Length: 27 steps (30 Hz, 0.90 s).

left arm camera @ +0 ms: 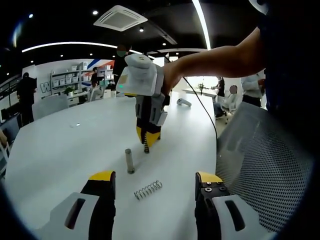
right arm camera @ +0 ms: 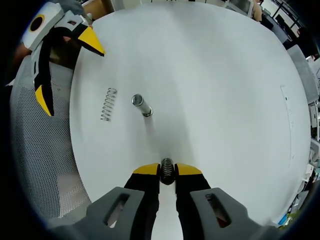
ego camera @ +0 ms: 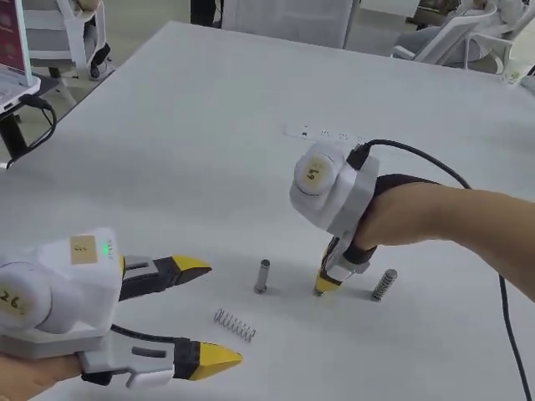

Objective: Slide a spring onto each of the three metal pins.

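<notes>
Your R gripper (ego camera: 328, 286) grips a spring (right arm camera: 167, 169), tips down right of bare pin (ego camera: 262, 276); L gripper (ego camera: 211, 312) wide open by loose spring (ego camera: 235, 325).

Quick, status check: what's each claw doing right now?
Left claw: open, holding nothing.
Right claw: closed on a spring.

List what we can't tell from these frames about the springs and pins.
- Under the right claw: in the head view the claw tips hide the spot. In the right gripper view the held spring covers it end-on. Whether a pin is inside it, or how far down it sits, cannot be told.
- Upright spring, head view: its coils hide any pin inside.
- Faint marks on the table, head view: too small to read.
</notes>
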Motion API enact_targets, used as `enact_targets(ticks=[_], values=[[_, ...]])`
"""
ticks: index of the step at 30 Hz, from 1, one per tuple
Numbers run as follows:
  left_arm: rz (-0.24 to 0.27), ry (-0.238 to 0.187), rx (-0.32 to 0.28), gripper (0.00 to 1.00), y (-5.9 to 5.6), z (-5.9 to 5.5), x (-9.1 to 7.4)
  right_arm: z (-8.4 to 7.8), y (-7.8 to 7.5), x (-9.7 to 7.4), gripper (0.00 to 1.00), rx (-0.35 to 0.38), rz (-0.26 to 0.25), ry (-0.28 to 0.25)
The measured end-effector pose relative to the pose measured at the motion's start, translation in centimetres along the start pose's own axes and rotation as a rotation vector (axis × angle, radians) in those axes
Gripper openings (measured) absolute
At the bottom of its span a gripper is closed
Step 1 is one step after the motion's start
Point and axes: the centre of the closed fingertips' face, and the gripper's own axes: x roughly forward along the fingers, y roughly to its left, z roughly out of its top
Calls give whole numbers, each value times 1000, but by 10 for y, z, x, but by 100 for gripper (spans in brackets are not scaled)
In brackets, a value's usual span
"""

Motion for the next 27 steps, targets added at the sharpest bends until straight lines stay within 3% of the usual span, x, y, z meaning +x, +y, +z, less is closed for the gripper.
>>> enact_targets(ticks=[21,27], values=[[-11,1,4,60,-2,1,4,-6,1,-4,17,29,2,-48],[-10,8,-1,60,-2,-2,3,-14,-1,-6,17,44,-4,-46]])
